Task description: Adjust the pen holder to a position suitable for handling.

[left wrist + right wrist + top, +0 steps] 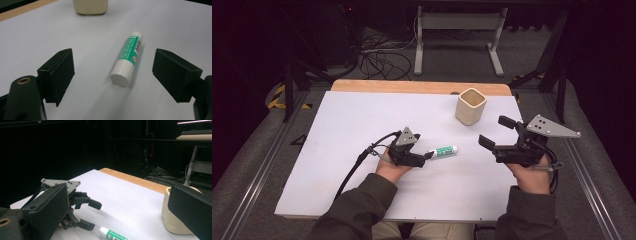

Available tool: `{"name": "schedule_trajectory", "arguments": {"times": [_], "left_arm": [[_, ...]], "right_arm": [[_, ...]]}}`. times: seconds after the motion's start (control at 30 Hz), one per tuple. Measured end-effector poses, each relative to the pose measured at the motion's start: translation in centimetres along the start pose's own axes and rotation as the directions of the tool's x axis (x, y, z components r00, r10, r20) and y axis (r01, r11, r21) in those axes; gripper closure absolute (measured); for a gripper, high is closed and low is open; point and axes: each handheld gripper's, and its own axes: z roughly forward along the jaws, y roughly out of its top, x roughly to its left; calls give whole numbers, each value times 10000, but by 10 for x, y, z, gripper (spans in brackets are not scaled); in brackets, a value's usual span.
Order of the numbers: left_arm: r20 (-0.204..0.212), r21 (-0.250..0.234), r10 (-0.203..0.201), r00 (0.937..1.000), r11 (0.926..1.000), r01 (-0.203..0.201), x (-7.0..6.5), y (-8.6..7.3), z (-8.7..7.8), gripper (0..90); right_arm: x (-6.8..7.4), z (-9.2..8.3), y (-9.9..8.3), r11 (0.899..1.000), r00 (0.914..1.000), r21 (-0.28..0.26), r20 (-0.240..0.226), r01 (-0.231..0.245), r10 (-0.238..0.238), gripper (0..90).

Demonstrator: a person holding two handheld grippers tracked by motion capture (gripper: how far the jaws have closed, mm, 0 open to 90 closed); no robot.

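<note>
A white glue stick [443, 151] with a green label lies flat on the white sheet [352, 120], just right of centre. My left gripper [426, 158] sits low at the stick's near end and is open. In the left gripper view the glue stick [127, 58] points away, its near cap between the two pads [62, 72] with a gap on each side of it. My right gripper [494, 131] hangs open above the sheet's right side, with nothing between its jaws. The right gripper view looks past its own open gripper [120, 200] to the left gripper [92, 216] and the glue stick [111, 235].
A cream square cup [470, 106] stands upright at the back right, behind the stick; the same cup [91, 7] [172, 220] appears in both gripper views. The wooden table edge [412, 86] runs behind the sheet. Cables and a grey frame lie on the floor beyond.
</note>
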Motion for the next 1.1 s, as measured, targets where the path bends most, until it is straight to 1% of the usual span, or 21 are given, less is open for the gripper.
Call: {"name": "schedule_trajectory", "arguments": {"times": [0.03,0.13,0.2,0.27,0.33,0.4,0.53,0.57,0.67,0.7,0.73,0.77,0.8,0.93,0.97,1.0,1.1], "left_arm": [[-9,56,69,10000,10000,-69,0,0,1,190],[54,237,68,10000,9997,-69,-1,0,6,191],[45,402,194,9998,9990,-195,-2,-1,10,195],[74,470,188,9998,9987,-192,-3,-1,13,197],[88,568,289,9995,9980,-294,-2,-1,16,201],[155,667,243,9996,9975,-253,-3,-2,19,206],[110,868,343,9994,9956,-351,-4,-3,23,223],[75,880,390,9992,9953,-395,-4,-3,24,228],[135,924,350,9993,9951,-361,-5,-2,25,253],[94,995,475,9988,9939,-482,-5,-2,26,253],[149,1049,508,9986,9931,-520,-5,-1,27,279],[189,1166,613,9979,9912,-631,-6,-1,28,284],[219,1262,575,9981,9902,-598,-7,0,29,284],[303,1674,754,9967,9827,-794,-9,1,34,316],[319,1816,714,9969,9804,-761,-9,2,36,334],[319,1816,714,9969,9804,-761,-9,2,36,344],[370,1925,688,9969,9785,-747,-9,2,38,380]], "right_arm": [[0,0,0,10000,10000,-4,-2,-4,4,40],[0,0,0,10000,10000,6,-4,-20,20,39],[-1,0,0,10000,10000,5,-7,-39,39,39],[-1,0,0,10000,10000,8,-11,-49,49,39],[-1,0,-1,10000,10000,15,-19,-57,57,39],[-2,0,-1,10000,10000,15,-29,-53,53,39],[-2,0,-1,10000,10000,37,-30,-82,82,40],[-2,0,-1,10000,10000,35,-31,-62,62,39],[-2,1,-2,10000,10000,53,-39,-41,41,39],[-2,1,-2,10000,10000,53,-39,-41,41,39],[-2,1,-2,9999,10000,78,-48,-65,65,39],[-2,1,-2,10000,10000,81,-55,-58,58,40],[-2,1,-2,10000,10000,81,-55,-58,58,40],[-2,2,-2,9999,10000,108,-83,-38,39,39],[-1,2,-2,9999,9999,107,-88,-60,61,39],[-2,2,-2,9999,10000,123,-90,-23,25,39],[-1,2,-2,9998,9999,132,-82,-136,137,39]]}}
